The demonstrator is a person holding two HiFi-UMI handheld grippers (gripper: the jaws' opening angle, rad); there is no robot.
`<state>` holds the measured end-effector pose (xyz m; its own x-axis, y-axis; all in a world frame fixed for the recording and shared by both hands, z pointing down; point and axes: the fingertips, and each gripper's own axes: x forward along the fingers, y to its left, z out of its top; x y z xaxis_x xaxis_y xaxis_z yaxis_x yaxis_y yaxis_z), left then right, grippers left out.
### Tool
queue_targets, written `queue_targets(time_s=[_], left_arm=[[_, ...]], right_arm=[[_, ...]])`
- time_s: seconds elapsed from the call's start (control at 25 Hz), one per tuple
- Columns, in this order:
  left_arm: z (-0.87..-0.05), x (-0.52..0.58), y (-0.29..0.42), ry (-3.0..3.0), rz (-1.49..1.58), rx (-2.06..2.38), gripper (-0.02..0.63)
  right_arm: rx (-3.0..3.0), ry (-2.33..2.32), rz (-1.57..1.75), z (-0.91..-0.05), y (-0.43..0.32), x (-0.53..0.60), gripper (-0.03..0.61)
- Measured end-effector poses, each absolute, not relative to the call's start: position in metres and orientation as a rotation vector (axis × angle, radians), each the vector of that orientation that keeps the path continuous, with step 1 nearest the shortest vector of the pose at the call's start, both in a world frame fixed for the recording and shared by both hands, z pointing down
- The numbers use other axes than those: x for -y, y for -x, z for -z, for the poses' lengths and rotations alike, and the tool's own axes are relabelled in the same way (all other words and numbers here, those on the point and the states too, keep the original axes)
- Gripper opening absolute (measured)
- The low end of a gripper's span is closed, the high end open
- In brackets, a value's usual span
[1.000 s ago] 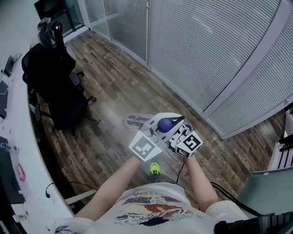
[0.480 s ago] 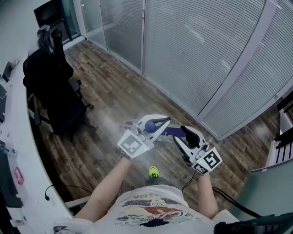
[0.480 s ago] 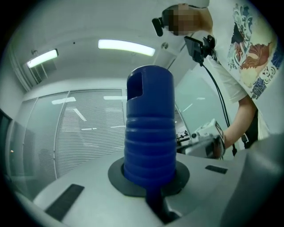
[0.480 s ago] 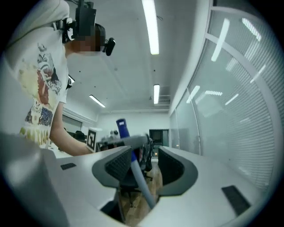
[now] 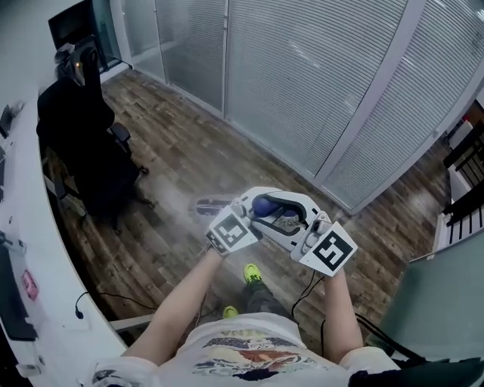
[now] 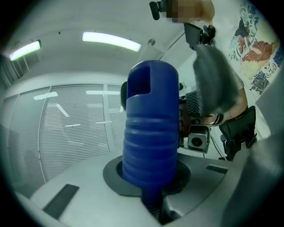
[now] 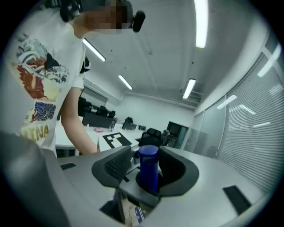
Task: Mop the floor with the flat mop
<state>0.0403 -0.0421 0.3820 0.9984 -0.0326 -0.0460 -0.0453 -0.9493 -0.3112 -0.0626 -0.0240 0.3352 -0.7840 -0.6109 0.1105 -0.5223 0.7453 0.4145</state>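
**Open-plan office.** Ahead of my left tongs (image 5: 253, 208) and right tongs (image 5: 281, 219), a glass partition wall (image 5: 302, 83) hung with slatted blinds bounds the room. To the left of the tongs, a black swivel chair (image 5: 94, 159) stands beside a long white desk (image 5: 34, 212), with a dark monitor (image 5: 72, 21) at the far end. Wood-pattern flooring (image 5: 189, 143) lies beneath the tongs. Strip lights (image 7: 200, 20) run along the ceiling above them. Beyond my right tongs, more black chairs (image 7: 153, 132) stand at further desks.

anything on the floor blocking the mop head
Nothing visible right at the mop head; the wooden floor around it is bare. A black office chair stands off to its left.
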Motion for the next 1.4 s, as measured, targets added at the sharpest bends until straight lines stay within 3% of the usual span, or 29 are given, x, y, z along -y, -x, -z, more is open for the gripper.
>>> queue_targets(time_s=[0.08, 0.2, 0.28, 0.52, 1.08, 1.4], left_arm=[[-0.378, 0.024, -0.036, 2.821, -0.046, -0.069, 0.015], [-0.374, -0.001, -0.031, 2.824, -0.033, -0.114, 0.014], [-0.371, -0.014, -0.024, 2.83, -0.035, -0.163, 0.014], [-0.375, -0.077, -0.011, 2.815, -0.019, -0.24, 0.014], [-0.418, -0.302, -0.075, 2.761, 0.121, -0.275, 0.04], [-0.448, -0.352, -0.088, 2.684, 0.148, -0.279, 0.037]], right_arm=[[2.569, -0.875, 0.529, -0.345, 0.067, 0.011, 0.199], [2.493, -0.91, 0.594, -0.343, 0.07, -0.01, 0.196], [2.474, -0.92, 0.644, -0.342, 0.075, -0.023, 0.164], [2.523, -0.822, 0.61, -0.346, 0.086, -0.092, 0.146], [2.635, -0.827, 0.512, -0.384, 0.016, -0.325, 0.138], [2.701, -0.807, 0.506, -0.414, 0.004, -0.377, 0.137]])
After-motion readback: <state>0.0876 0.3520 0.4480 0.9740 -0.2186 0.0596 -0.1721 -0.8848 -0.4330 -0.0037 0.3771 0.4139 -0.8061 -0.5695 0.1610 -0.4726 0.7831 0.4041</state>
